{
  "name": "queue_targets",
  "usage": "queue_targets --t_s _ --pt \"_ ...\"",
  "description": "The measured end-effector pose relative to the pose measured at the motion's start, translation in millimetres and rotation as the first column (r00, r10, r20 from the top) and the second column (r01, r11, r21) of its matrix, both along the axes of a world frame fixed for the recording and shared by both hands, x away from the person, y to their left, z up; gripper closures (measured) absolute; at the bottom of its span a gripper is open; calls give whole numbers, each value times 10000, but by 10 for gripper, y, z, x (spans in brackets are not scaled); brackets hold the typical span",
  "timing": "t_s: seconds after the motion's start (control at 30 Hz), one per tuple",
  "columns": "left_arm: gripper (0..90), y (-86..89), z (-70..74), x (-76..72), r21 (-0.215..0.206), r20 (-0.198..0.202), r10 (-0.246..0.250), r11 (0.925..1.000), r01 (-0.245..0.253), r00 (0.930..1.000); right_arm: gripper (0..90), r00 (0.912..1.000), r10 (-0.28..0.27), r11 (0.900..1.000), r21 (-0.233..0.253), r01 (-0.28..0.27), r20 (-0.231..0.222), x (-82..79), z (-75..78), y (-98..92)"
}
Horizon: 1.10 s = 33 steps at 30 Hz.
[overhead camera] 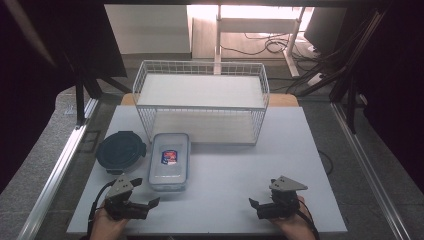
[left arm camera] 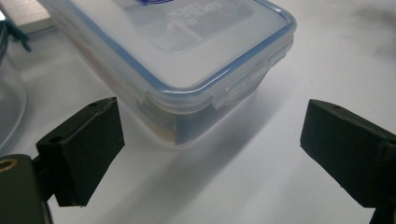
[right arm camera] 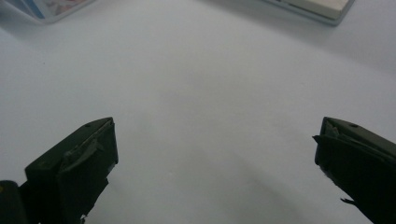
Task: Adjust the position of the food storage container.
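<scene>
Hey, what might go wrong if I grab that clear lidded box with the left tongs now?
The left tongs stand open facing a corner of the clear box, so a squeeze there may slip off or twist it. The round dark-lidded container sits right beside the box and could get bumped. The wire basket stands just behind, so a shove may push the box into it.

clear box (overhead camera: 170,161) w/ blue seal | dk-blue lid (overhead camera: 120,150) | white basket (overhead camera: 201,100)
</scene>
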<state>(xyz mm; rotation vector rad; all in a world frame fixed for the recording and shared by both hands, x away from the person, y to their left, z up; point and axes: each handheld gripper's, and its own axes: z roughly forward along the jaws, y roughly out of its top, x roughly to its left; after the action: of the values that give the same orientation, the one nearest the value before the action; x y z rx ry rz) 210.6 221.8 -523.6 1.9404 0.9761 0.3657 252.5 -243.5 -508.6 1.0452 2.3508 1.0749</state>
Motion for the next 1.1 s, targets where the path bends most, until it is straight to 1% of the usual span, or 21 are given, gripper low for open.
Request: queue_targets --t_s 0.07,0.13,0.23,0.33,0.37,0.4,0.43,0.47,0.5,0.53,0.73,0.77,0.8,0.83,0.87,0.93,0.97,1.0,1.03,1.07,1.1 --pt "58 -7 0 -3 -29 3 -104 9999 104 9999 0 9996 112 9999 -8 -113 -275 6 -24 13" --pt "57 -6 -1 -2 -85 -29 -156 9998 156 9999 0 9990 248 9996 -115 -253 -369 3 -51 31" --pt "57 0 -1 -1 -141 -51 -177 9997 176 9998 21 9986 379 9993 -46 -381 -376 2 -54 44" --pt "58 17 4 3 -300 -84 -203 9993 200 9998 42 9992 343 9994 59 -342 -197 -1 -23 20" --pt "58 17 4 3 -300 -84 -203 9993 200 9998 42 9992 343 9994 59 -342 -197 -1 -23 20" --pt "59 19 4 4 -302 -101 -189 9994 186 9998 44 9995 221 9994 276 -215 -228 9 -12 -4" --pt "59 19 5 4 -278 -127 -186 9994 183 9997 44 9995 221 9994 276 -215 -228 9 -12 -4" --pt "62 17 7 4 -212 -197 -178 9996 174 9996 40 9991 69 9991 425 -51 -421 19 -4 -24" --pt "62 17 7 4 -212 -197 -178 9996 174 9996 40 9991 69 9991 425 -51 -421 19 -4 -24" --pt "62 15 14 2 -161 -239 -176 9997 172 9996 32 9974 92 9986 534 -54 -719 29 -5 -39" --pt "57 16 58 -17 -42 -106 -211 9998 211 9997 23 9963 224 9986 489 -184 -825 26 -1 -23" --pt "87 28 89 -35 204 51 -59 9998 58 10000 27 9962 206 9991 388 -174 -845 24 -6 -13" --pt "119 28 89 -35 204 51 -59 9998 58 10000 37 9959 194 9994 311 -167 -880 24 -9 -10" --pt "119 44 105 -44 232 100 -28 9997 25 9999 37 9959 194 9994 311 -167 -880 24 -9 -10" --pt "207 95 136 -56 100 167 3 10000 -5 9999 56 9950 255 9994 258 -231 -970 24 -10 -13" --pt "351 151 151 -55 -228 53 59 9997 -58 10000 77 9954 303 9990 341 -273 -910 27 -3 -17" --pt "408 151 151 -55 -228 53 59 9997 -58 10000 84 9958 315 9989 376 -284 -864 26 6 -22" --pt "485 194 153 -40 -397 -202 191 9990 -199 9996 93 9961 308 9986 459 -271 -826 24 13 -24" --pt "555 194 153 -40 -397 -202 191 9990 -199 9996 93 9961 308 9986 459 -271 -826 24 13 -24" --pt "599 223 144 -11 -385 -412 277 9988 -293 9988 108 9973 279 9983 529 -244 -681 23 27 -31" --pt "655 223 144 -11 -385 -412 277 9988 -293 9988 108 9973 279 9983 529 -244 -681 23 27 -31"
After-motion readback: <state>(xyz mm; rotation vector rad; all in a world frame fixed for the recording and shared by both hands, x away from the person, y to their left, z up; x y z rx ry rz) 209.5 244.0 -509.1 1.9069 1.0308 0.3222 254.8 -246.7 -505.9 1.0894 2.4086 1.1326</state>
